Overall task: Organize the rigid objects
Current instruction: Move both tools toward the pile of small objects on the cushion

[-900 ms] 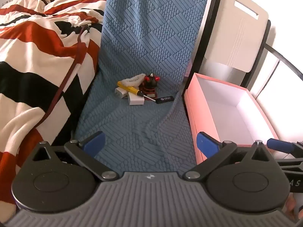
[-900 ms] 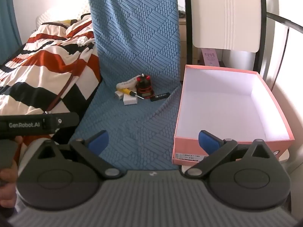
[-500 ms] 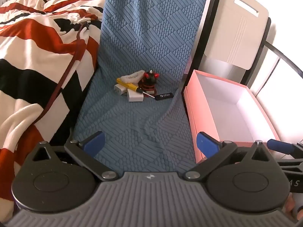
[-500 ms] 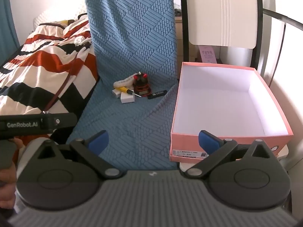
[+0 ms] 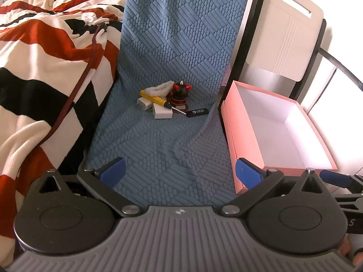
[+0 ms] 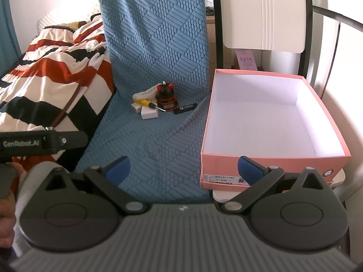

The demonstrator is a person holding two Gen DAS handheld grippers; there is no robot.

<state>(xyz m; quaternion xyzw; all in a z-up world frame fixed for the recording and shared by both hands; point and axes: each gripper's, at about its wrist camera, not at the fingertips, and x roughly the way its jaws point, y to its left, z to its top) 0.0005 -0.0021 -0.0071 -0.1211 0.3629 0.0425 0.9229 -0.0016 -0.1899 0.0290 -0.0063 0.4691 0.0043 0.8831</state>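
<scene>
Approach step: both hand-held grippers, left (image 5: pixel 179 173) & right (image 6: pixel 183 168), wide open, empty; next, reach the screwdriver (image 5: pixel 156 100) ahead, w/ box (image 6: pixel 317 158) to right.

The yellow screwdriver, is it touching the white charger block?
Touching. The left wrist view shows the yellow screwdriver lying across the white charger block, its shaft crossing the top edge.

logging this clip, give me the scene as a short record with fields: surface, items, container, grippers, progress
surface: blue textured cover draped over a seat
items: yellow-handled screwdriver, two white adapters, black and red toy, black stick, white fluffy piece, all in one pile
container: pink box, open, nothing in it, beside the seat
left gripper: open, holds nothing
right gripper: open, holds nothing
progress: no item boxed yet
</scene>
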